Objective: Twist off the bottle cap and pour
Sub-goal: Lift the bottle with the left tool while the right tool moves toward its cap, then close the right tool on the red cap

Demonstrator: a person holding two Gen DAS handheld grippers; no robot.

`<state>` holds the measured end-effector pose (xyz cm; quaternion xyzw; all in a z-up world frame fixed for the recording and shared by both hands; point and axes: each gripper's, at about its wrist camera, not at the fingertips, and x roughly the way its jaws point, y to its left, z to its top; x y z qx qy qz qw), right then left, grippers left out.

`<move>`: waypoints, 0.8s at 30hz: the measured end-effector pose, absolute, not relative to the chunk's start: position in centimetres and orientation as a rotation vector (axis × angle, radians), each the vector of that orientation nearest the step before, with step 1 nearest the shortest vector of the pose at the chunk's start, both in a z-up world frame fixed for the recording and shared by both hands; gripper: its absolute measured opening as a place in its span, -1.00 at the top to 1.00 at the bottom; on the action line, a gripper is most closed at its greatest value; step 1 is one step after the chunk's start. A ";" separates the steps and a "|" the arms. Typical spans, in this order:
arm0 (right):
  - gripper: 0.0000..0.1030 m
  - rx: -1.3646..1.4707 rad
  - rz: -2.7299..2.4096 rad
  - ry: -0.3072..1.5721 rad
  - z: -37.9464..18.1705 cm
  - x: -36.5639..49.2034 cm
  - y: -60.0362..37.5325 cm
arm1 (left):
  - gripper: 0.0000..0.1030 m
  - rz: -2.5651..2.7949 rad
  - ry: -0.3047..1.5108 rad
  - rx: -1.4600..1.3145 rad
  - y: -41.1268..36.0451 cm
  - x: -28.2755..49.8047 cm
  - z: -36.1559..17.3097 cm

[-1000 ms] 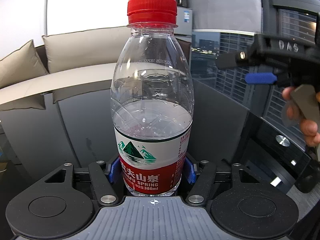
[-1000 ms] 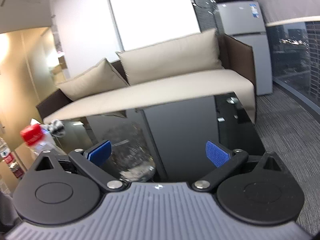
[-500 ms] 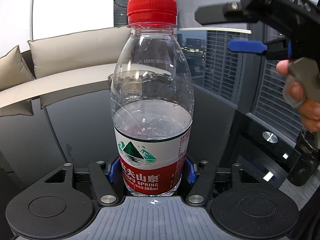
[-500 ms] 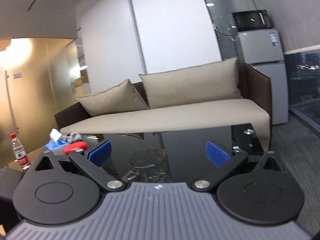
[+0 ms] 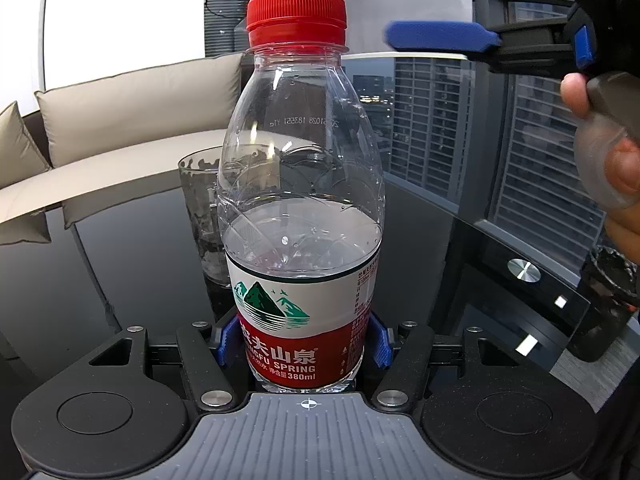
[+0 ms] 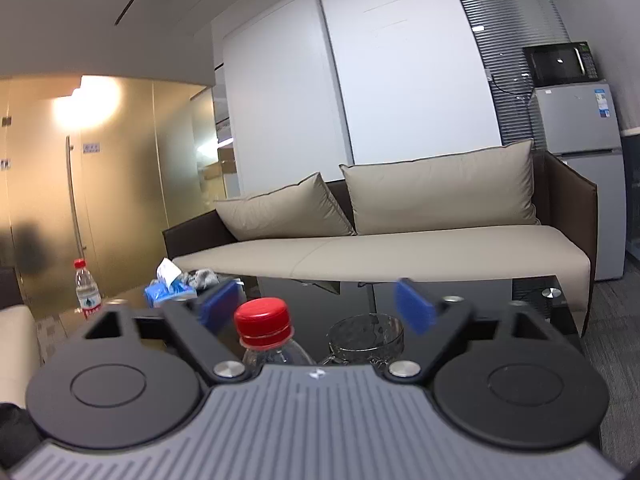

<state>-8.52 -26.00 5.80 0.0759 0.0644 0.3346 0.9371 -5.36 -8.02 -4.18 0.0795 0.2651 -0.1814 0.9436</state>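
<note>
A clear water bottle [image 5: 300,184] with a red cap [image 5: 296,12] and red-and-white label stands upright, half full. My left gripper [image 5: 302,340] is shut on its lower label. The bottle's cap also shows in the right wrist view [image 6: 262,322]. My right gripper [image 6: 316,308] is open, with the cap low between its blue pads, nearer the left one. In the left wrist view one of its blue fingers [image 5: 440,36] hovers to the right of the cap at cap height. A clear drinking glass [image 5: 198,216] stands behind the bottle, also seen in the right wrist view [image 6: 366,338].
The black glass table [image 5: 120,248] carries the glass. A beige sofa [image 6: 400,240] stands beyond it. A second water bottle [image 6: 86,292] and a blue tissue pack [image 6: 168,292] sit at the far left. A fridge with a microwave [image 6: 576,152] stands at the right.
My right gripper has risen and swung in toward the bottle's cap, which now sits between its open fingers. My left gripper keeps its hold on the bottle.
</note>
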 end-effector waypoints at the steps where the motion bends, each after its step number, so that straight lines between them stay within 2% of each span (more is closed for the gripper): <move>1: -0.44 0.153 0.689 0.131 5.8 -8.6 -25.9 | -0.11 -0.372 0.540 0.162 -8.1 -5.3 -4.2; 8: -0.38 0.120 0.716 0.122 5.9 -9.3 -25.2 | -0.11 -0.387 0.533 0.175 -8.7 -5.3 -4.2; 10: -0.16 0.107 0.718 0.120 5.8 -9.2 -25.0 | -0.11 -0.392 0.532 0.178 -8.8 -5.3 -4.1; 13: -0.03 0.091 0.717 0.124 5.8 -9.0 -24.5 | -0.11 -0.397 0.531 0.179 -9.0 -5.3 -4.1; 17: 0.05 0.071 0.715 0.128 5.6 -8.9 -24.1 | -0.11 -0.405 0.530 0.180 -9.0 -5.3 -4.0; 22: 0.34 0.080 0.707 0.136 5.5 -8.5 -24.0 | -0.11 -0.413 0.531 0.176 -9.1 -5.2 -4.0; 24: 0.36 0.085 0.707 0.140 5.5 -8.3 -24.0 | -0.11 -0.416 0.531 0.177 -8.8 -5.3 -3.8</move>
